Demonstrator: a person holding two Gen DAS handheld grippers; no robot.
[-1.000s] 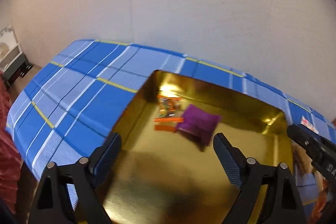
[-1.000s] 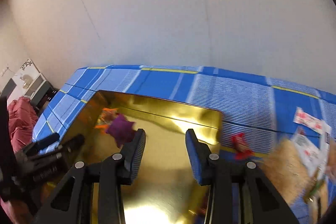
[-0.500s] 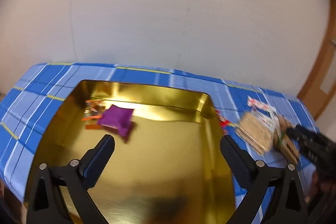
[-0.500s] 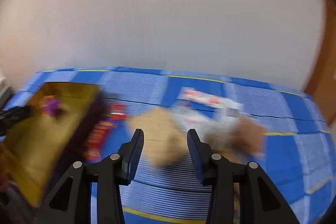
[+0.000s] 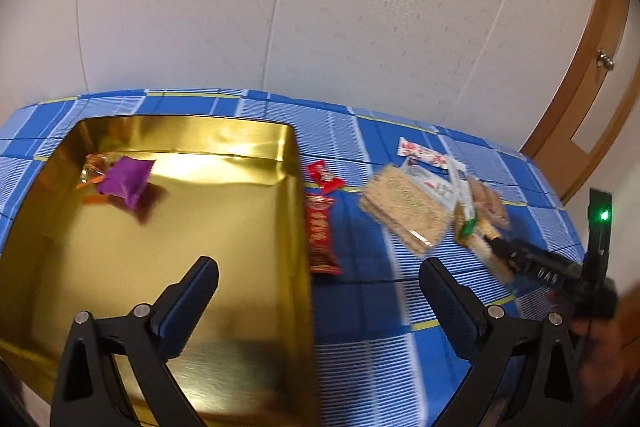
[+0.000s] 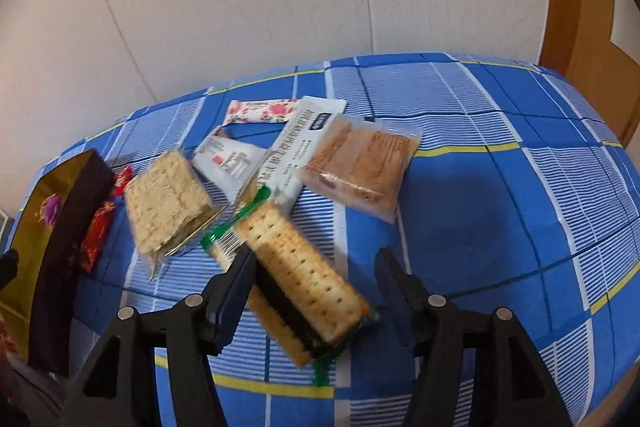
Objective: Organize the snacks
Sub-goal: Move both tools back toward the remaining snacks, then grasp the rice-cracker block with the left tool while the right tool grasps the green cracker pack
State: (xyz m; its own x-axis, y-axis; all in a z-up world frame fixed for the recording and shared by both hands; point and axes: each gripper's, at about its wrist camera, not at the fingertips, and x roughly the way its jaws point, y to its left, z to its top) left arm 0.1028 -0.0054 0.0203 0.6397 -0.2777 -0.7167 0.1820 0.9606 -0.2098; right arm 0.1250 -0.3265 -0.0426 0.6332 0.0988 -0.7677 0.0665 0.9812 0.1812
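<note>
A gold tray (image 5: 240, 147) sits on the blue plaid cloth and holds a purple packet (image 5: 126, 181) and an orange packet (image 5: 94, 167). My left gripper (image 5: 316, 291) is open and empty, over the tray's right wall. Red packets (image 5: 320, 231) lie just right of the tray. My right gripper (image 6: 314, 283) is open, its fingers on either side of a long cracker pack (image 6: 300, 267) with a green wrapper. A square cracker pack (image 6: 166, 199), white sachets (image 6: 296, 143), a floral bar (image 6: 262, 111) and a brown biscuit pack (image 6: 360, 163) lie beyond it. The right gripper also shows in the left view (image 5: 496, 245).
The tray's dark outer wall (image 6: 68, 251) stands left of the snack pile, with a red packet (image 6: 96, 235) against it. A white wall runs behind the table. A wooden door frame (image 5: 580, 67) is at the right. The table's right edge curves down near it.
Both grippers swung right, from over the tray toward the snack pile. My right gripper came down around the long cracker pack. My left gripper moved to the tray's right wall.
</note>
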